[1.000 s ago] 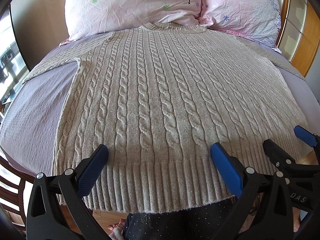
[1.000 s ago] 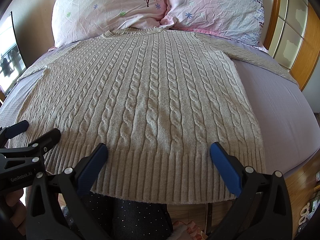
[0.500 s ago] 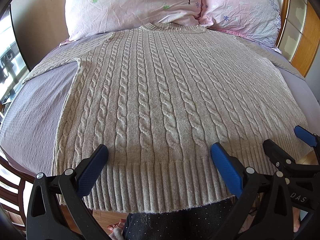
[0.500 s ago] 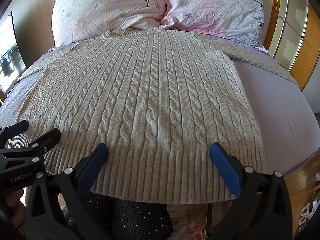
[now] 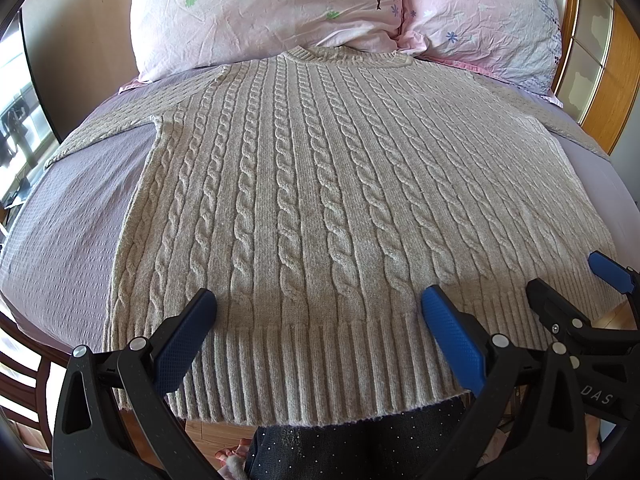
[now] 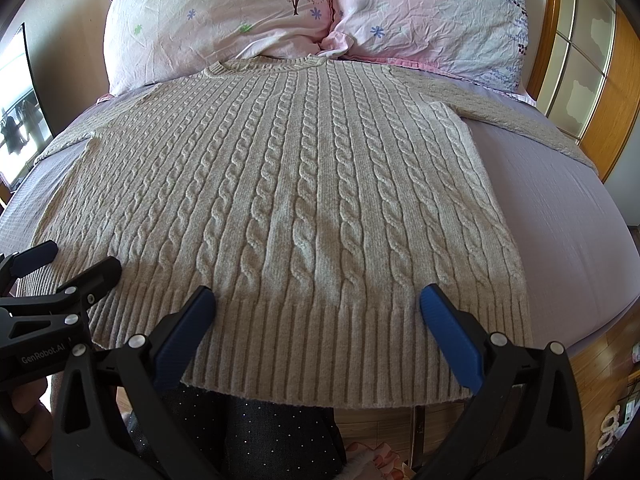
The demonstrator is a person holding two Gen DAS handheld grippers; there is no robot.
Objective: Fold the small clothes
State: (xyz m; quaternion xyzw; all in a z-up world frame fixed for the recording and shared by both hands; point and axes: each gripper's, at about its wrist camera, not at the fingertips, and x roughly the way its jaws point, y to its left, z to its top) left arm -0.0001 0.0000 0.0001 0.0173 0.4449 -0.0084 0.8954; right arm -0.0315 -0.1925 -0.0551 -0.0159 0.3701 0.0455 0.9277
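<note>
A beige cable-knit sweater (image 5: 320, 184) lies flat on the bed, collar toward the pillows, ribbed hem hanging over the near edge; it also shows in the right wrist view (image 6: 296, 200). Both sleeves spread out sideways. My left gripper (image 5: 318, 308) is open and empty, hovering above the hem on its left half. My right gripper (image 6: 316, 304) is open and empty above the hem on its right half. Each gripper shows at the edge of the other's view: the right one (image 5: 568, 280) and the left one (image 6: 76, 260).
Two pink floral pillows (image 5: 264, 12) (image 6: 432, 16) lie behind the collar. The lilac bedsheet (image 6: 560, 216) shows on both sides of the sweater. A wooden headboard frame (image 6: 612, 92) stands at the right. My dark trousers (image 5: 352, 444) are below the hem.
</note>
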